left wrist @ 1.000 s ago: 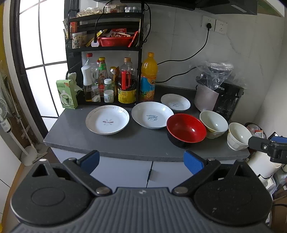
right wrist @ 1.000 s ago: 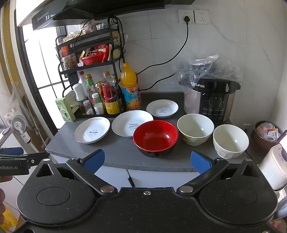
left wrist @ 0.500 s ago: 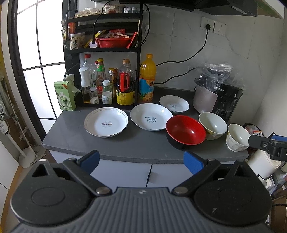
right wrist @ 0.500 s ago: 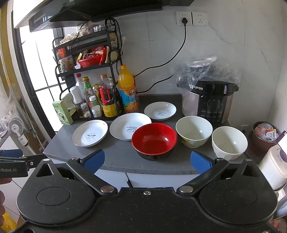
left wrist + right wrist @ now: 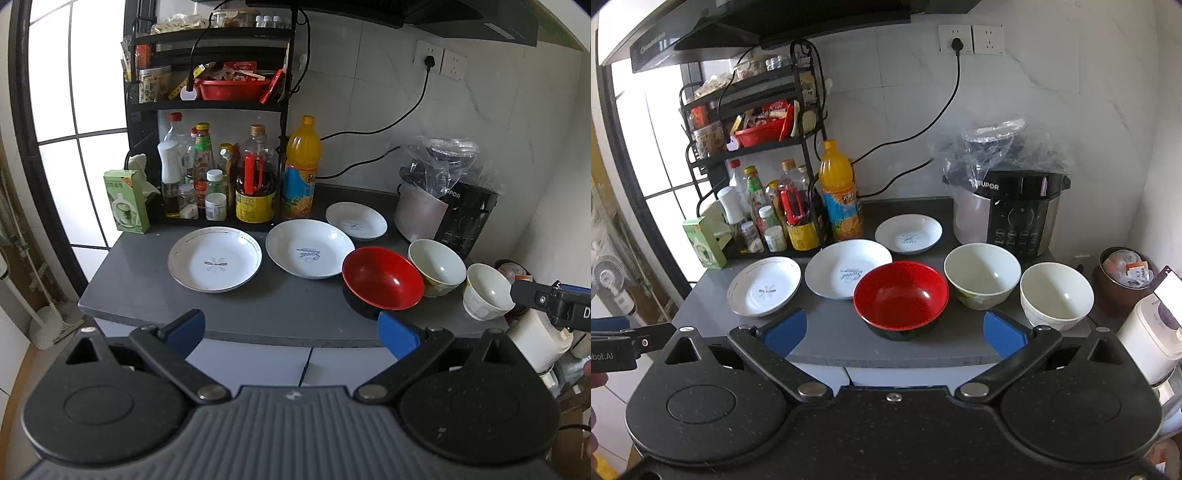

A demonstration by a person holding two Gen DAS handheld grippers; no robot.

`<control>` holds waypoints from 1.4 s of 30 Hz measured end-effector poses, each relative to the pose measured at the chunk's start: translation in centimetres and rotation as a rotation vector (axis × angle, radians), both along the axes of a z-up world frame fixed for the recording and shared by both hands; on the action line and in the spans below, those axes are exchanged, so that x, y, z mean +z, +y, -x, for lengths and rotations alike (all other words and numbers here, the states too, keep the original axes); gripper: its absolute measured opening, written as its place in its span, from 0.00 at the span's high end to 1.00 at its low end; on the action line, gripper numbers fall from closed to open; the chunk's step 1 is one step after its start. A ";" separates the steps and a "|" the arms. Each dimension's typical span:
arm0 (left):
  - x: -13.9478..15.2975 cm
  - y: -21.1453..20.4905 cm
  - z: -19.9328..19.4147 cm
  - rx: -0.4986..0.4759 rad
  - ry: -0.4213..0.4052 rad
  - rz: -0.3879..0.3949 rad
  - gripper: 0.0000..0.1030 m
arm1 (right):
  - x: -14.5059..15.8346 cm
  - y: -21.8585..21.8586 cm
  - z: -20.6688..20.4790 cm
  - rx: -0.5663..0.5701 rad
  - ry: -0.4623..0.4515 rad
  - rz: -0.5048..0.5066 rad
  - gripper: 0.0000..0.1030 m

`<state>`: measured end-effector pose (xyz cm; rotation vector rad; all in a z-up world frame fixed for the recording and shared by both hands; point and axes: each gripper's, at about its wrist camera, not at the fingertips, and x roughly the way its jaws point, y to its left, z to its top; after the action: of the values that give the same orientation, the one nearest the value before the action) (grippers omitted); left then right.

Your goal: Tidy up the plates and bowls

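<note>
Left gripper: jaws spread wide, holding nothing, hovering off the counter's front edge.
Right gripper: also wide, empty, short of the red bowl.
Counter: dark grey top, all dishes on it.
Plates: flower plate at left, large plate next, small plate behind, nr orange bottle.
Bowls: red bowl at front, its rim overlapping the large plate; cream bowl & white bowl to its right.
Bkgd: cooker, condiment rack.
</note>
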<state>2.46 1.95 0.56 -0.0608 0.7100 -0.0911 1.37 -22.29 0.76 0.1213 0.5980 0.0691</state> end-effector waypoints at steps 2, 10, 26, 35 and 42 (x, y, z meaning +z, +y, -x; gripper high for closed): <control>0.3 0.6 -0.5 -0.009 -0.004 0.003 0.04 | 0.3 0.5 -0.2 -0.010 -0.004 0.011 0.00; 1.2 3.8 -3.6 -0.058 -0.032 0.004 0.04 | 1.4 4.0 -2.2 -0.064 -0.033 0.071 0.00; -1.0 10.8 -11.4 -0.300 0.000 -0.053 0.04 | -0.2 10.4 -5.5 -0.372 0.012 0.021 0.00; -2.7 11.2 -14.3 -0.401 0.055 -0.046 0.06 | -1.4 10.5 -4.9 -0.504 0.075 0.029 0.00; -3.8 8.6 -15.7 -0.467 0.063 -0.047 0.08 | -2.3 8.6 -5.7 -0.548 0.080 0.008 0.02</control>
<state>18.19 10.60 -3.21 0.1492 0.7786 -0.5215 7.03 -13.67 -1.51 0.2766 0.6271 -0.4707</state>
